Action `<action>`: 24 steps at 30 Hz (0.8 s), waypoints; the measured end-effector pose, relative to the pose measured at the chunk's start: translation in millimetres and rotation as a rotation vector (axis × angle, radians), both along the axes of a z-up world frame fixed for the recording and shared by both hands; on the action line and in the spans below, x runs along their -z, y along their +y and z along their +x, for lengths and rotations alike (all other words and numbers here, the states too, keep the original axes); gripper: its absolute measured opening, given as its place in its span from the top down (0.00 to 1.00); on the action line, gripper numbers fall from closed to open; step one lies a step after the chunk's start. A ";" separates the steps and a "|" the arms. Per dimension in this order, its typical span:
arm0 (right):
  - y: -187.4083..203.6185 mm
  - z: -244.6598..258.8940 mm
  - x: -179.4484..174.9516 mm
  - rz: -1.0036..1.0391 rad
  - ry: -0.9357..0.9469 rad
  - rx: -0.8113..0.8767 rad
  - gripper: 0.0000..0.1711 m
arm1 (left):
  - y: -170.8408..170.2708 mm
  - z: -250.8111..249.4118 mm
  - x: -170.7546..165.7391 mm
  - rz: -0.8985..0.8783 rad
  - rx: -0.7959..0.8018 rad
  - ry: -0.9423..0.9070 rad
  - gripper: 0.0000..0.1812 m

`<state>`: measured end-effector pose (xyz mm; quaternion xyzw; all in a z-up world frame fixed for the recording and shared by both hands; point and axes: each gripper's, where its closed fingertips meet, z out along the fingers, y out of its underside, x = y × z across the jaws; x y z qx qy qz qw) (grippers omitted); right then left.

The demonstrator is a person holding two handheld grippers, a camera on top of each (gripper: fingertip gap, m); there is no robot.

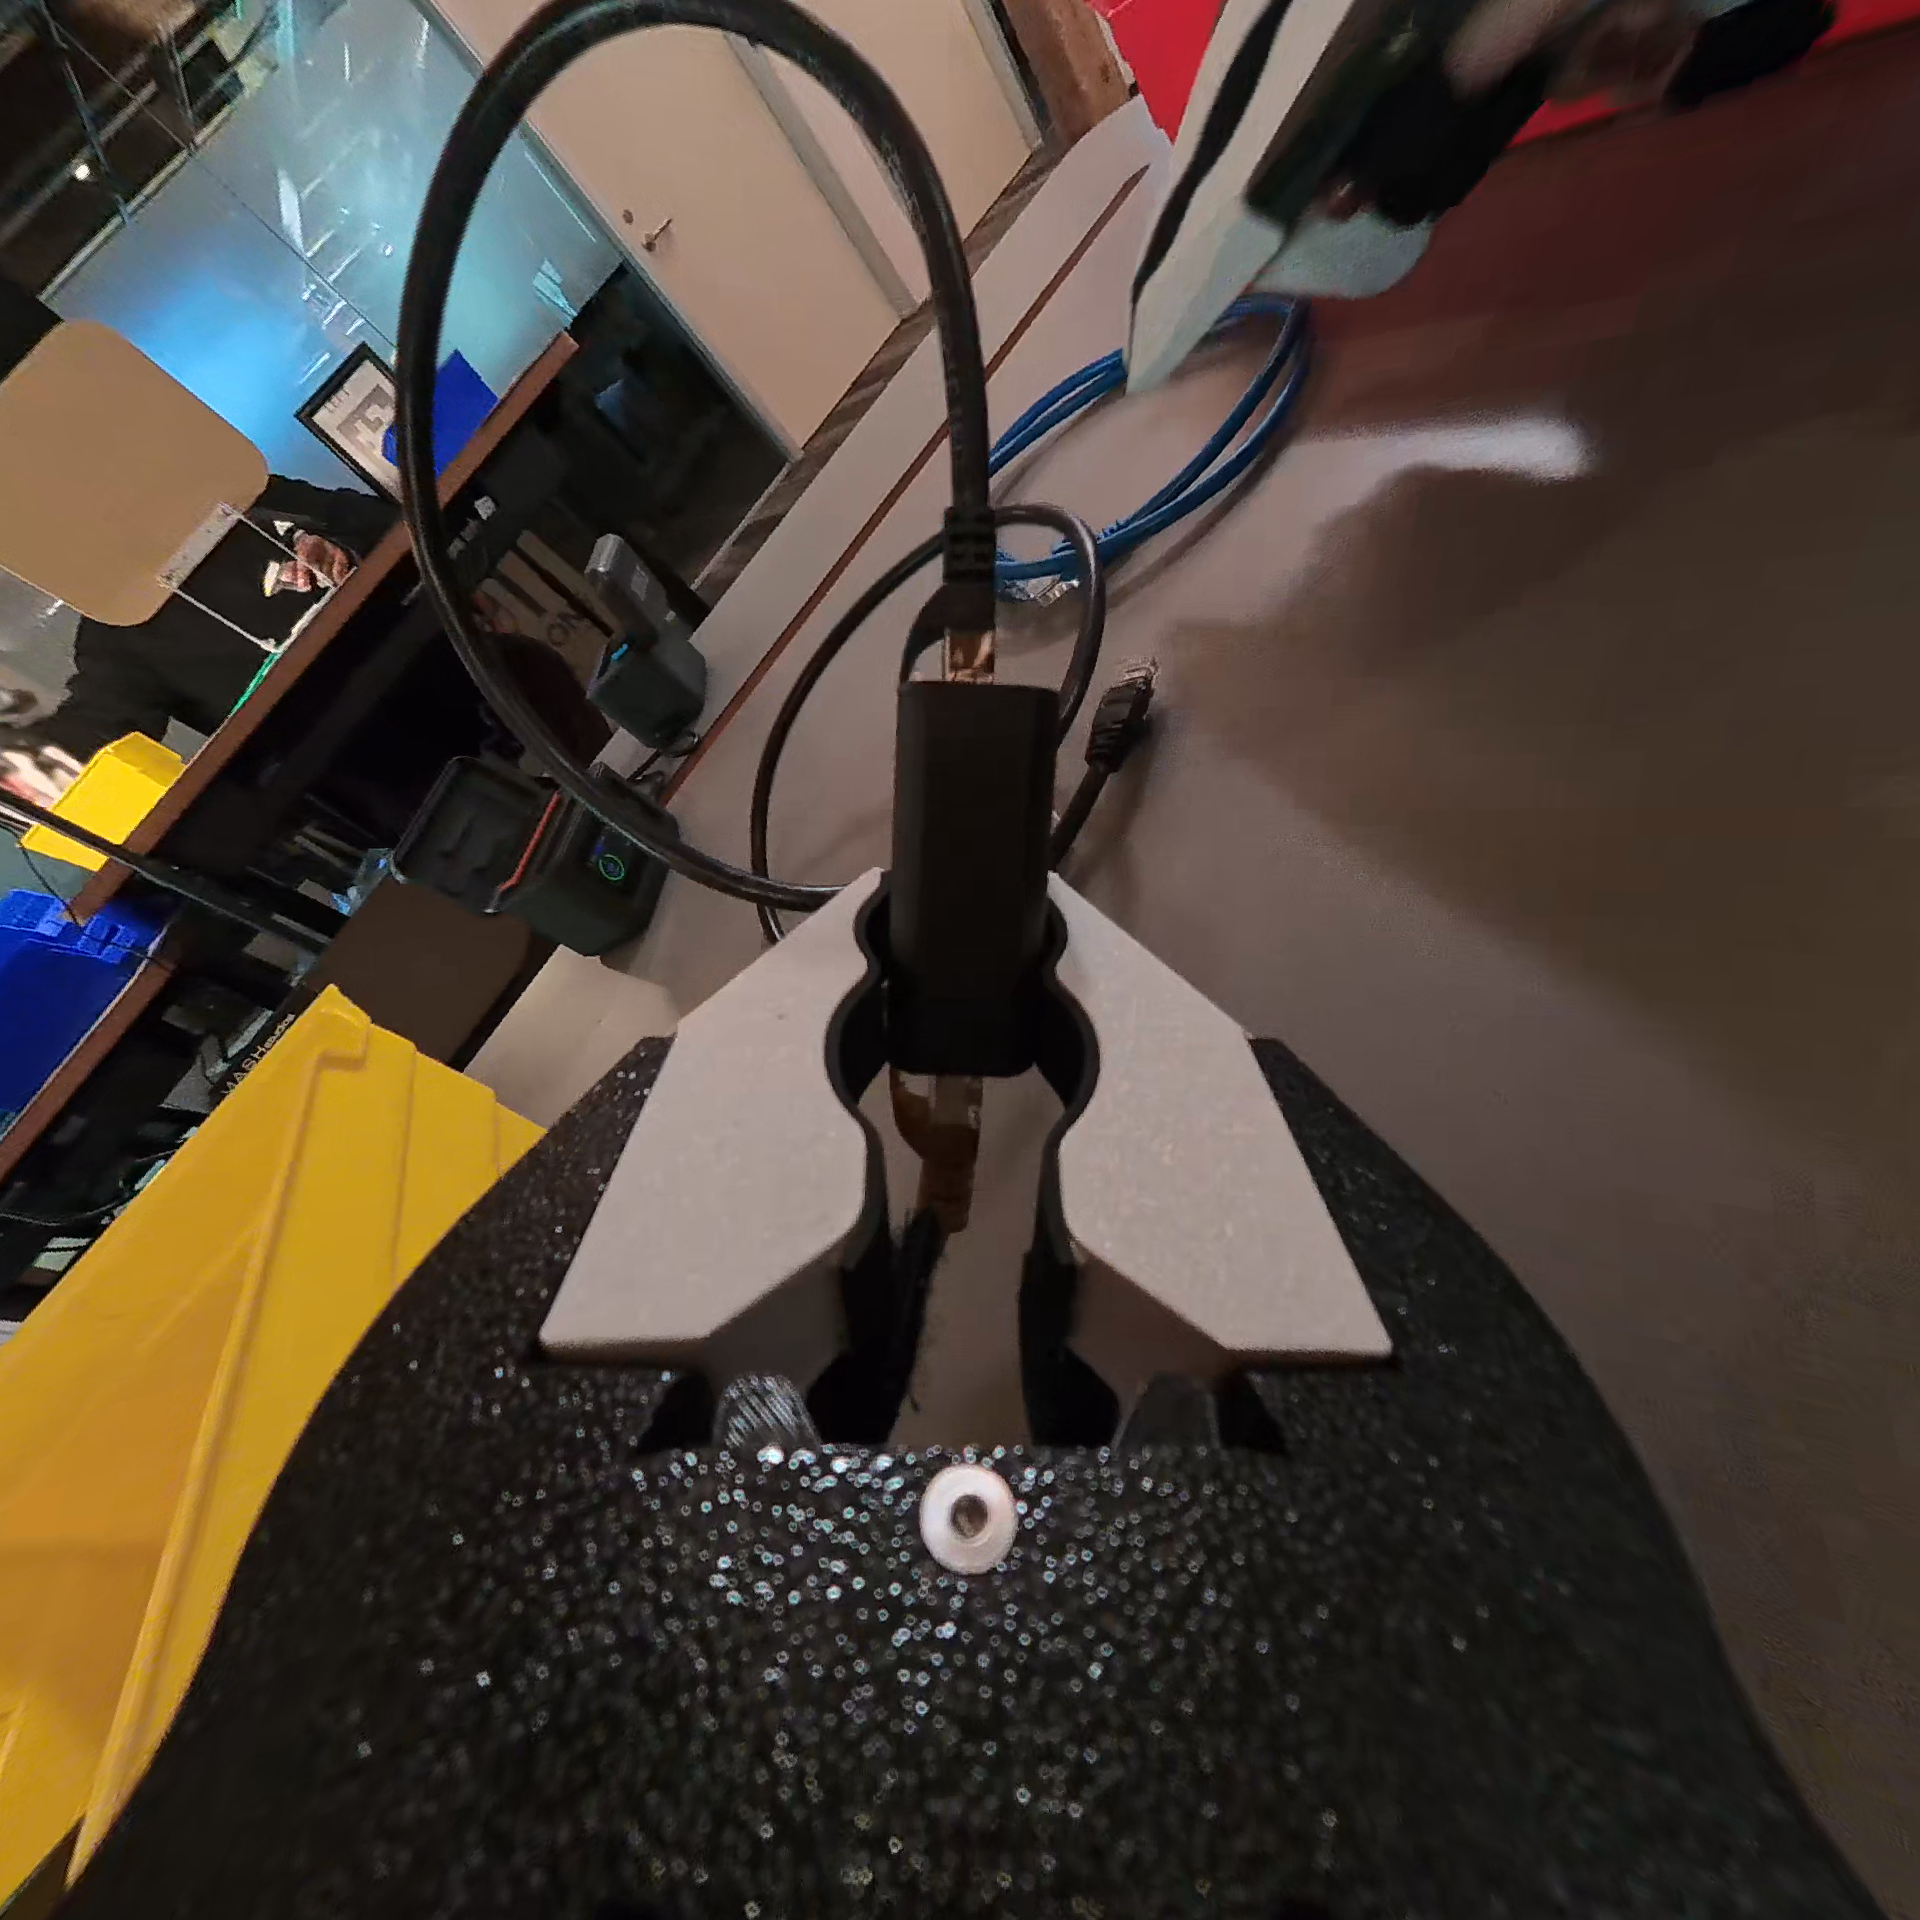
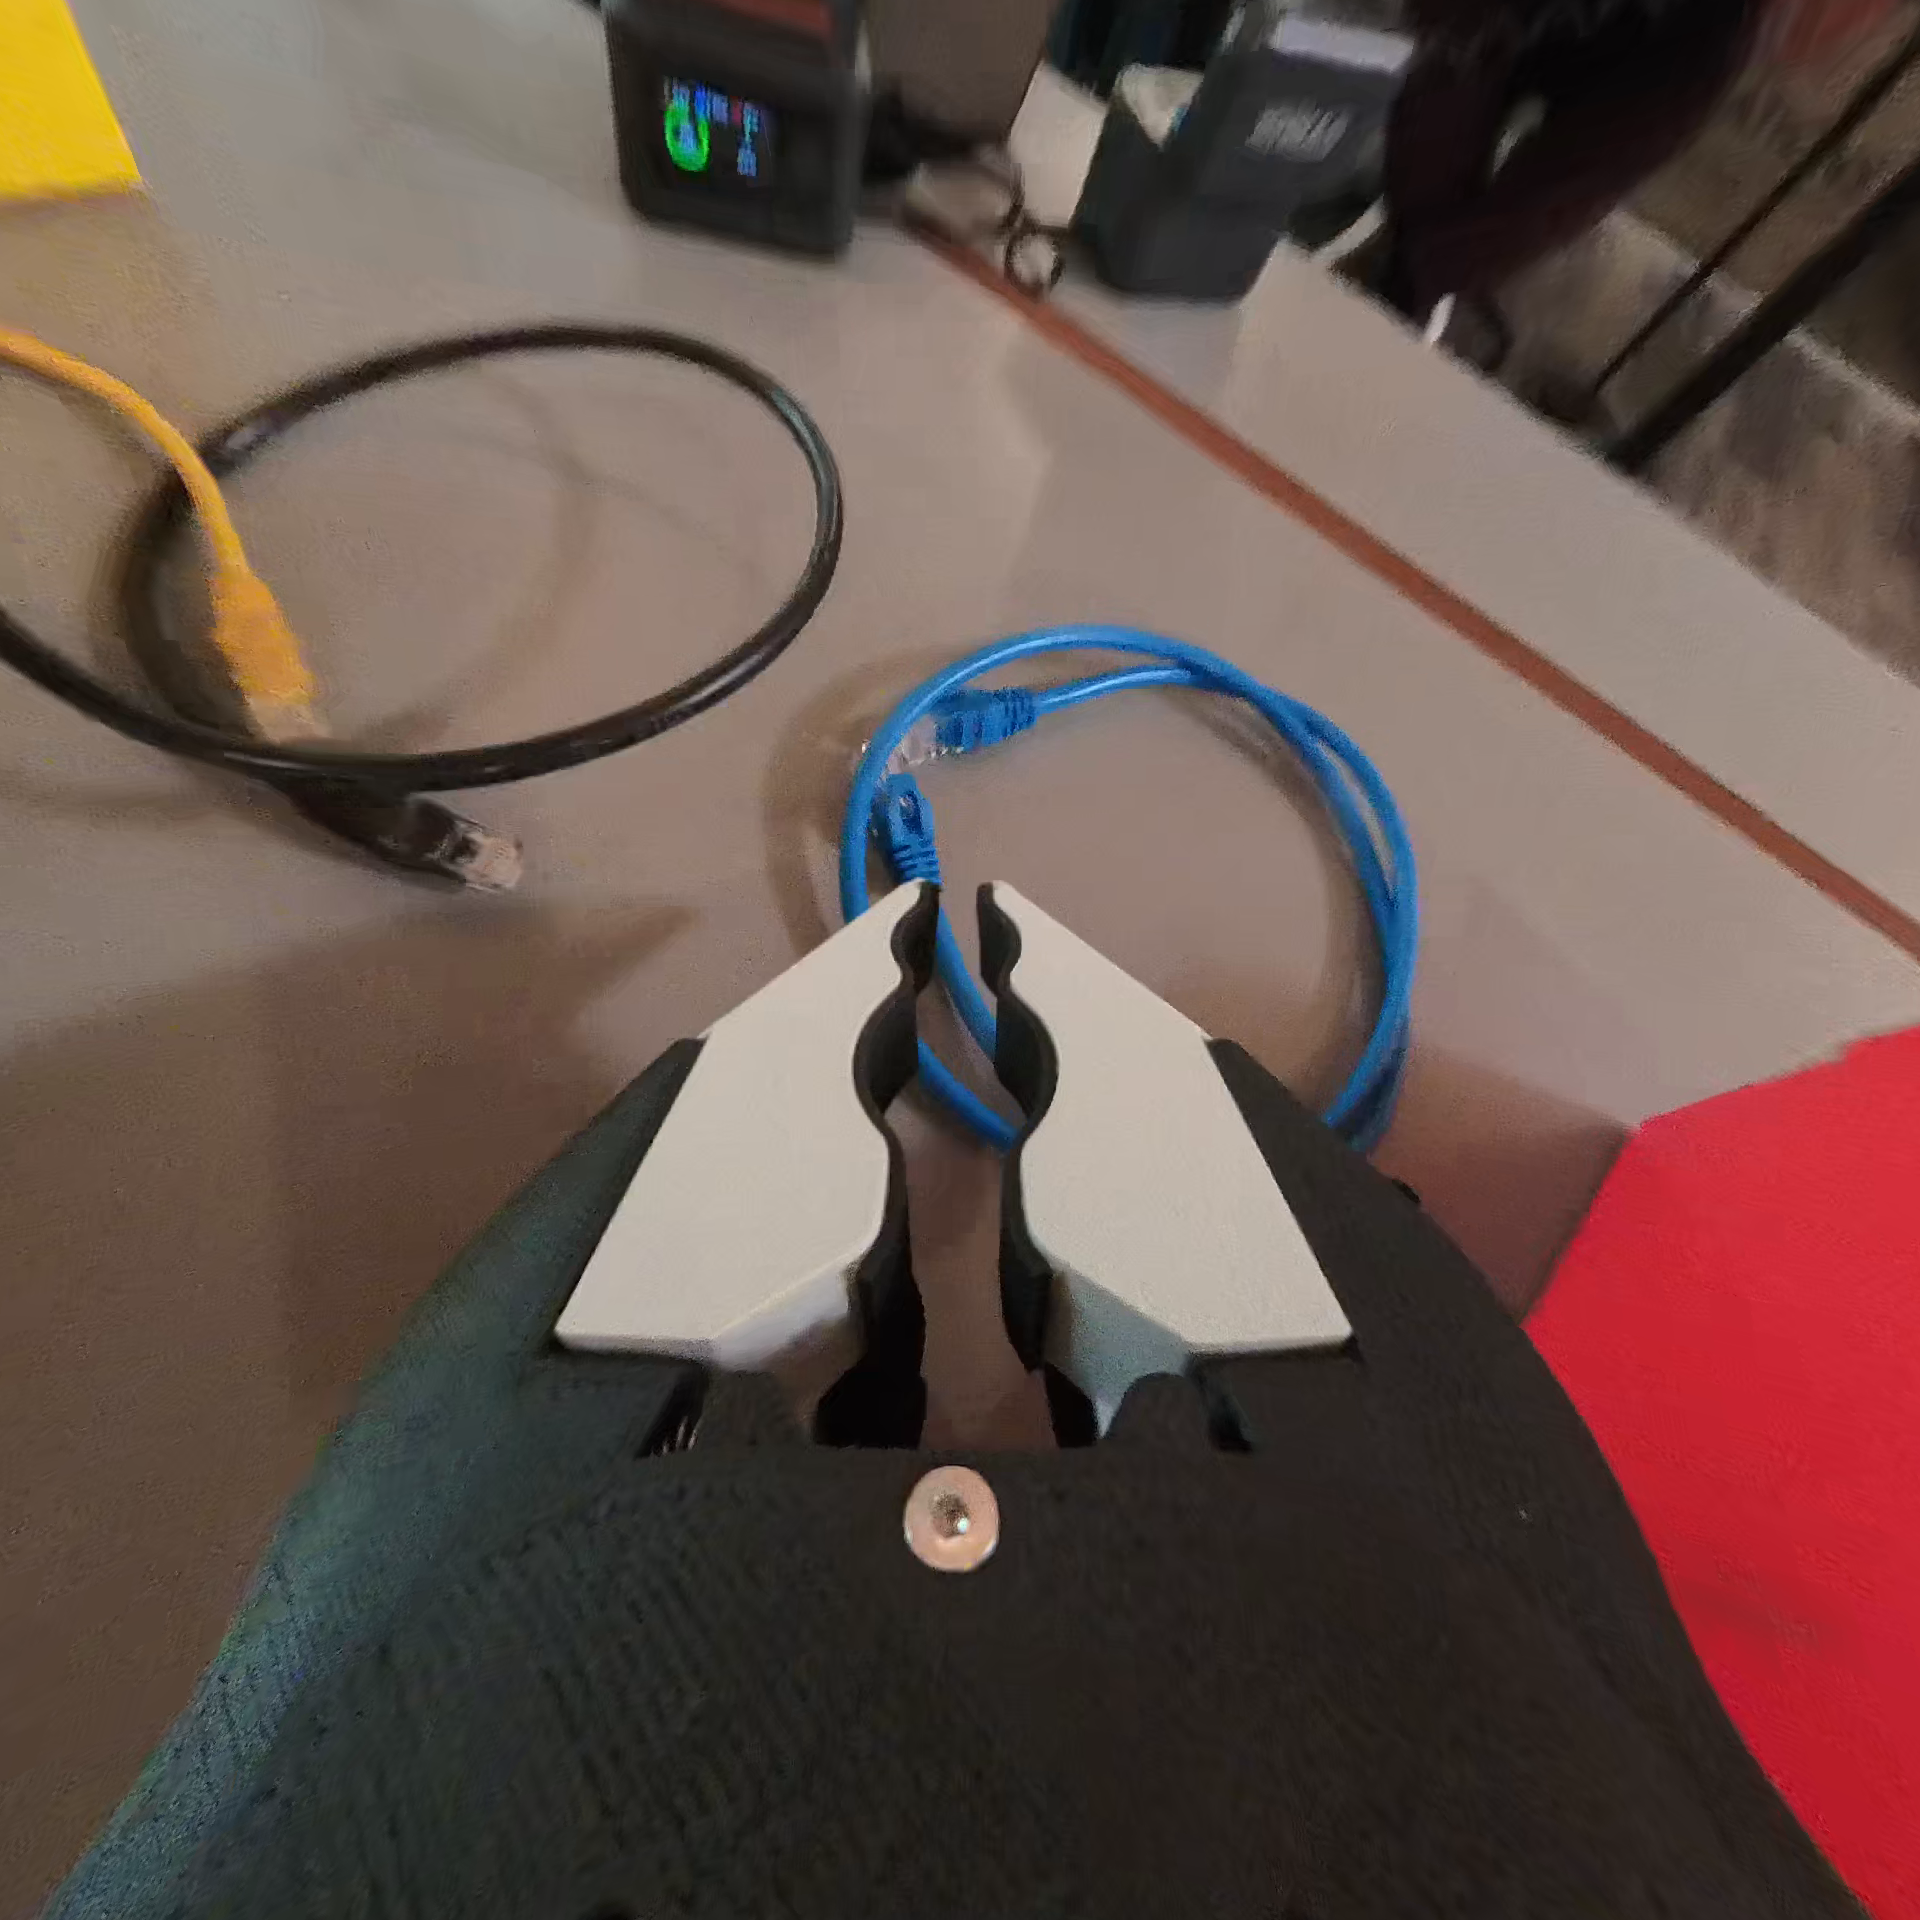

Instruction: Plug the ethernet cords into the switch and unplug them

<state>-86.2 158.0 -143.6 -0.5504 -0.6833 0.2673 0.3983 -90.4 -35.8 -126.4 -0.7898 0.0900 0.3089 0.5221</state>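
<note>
In the left wrist view my left gripper (image 1: 966,894) is shut on a small black switch (image 1: 971,821) and holds it upright above the grey table (image 1: 1455,935). A black ethernet cord (image 1: 436,364) is plugged into the switch's far end and loops overhead. Its other plug (image 1: 1127,707) lies loose on the table. An orange plug (image 1: 940,1132) shows at the switch's near end. My right gripper (image 2: 956,894) hovers just over the coiled blue cord (image 2: 1382,852), jaws a narrow gap apart, holding nothing. It appears blurred in the left wrist view (image 1: 1153,343).
A black cord loop (image 2: 821,520) with its plug (image 2: 468,847) and an orange cord (image 2: 249,623) lie to the left. A power unit with a lit screen (image 2: 727,125) stands at the table's back. A yellow bin (image 1: 208,1351) is at the left, a red surface (image 2: 1766,1403) at the right.
</note>
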 end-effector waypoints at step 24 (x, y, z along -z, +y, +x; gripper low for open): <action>1.6 -17.2 -3.0 -0.061 -0.031 -0.087 0.95 | 2.9 1.5 12.0 -0.061 0.026 -0.010 0.88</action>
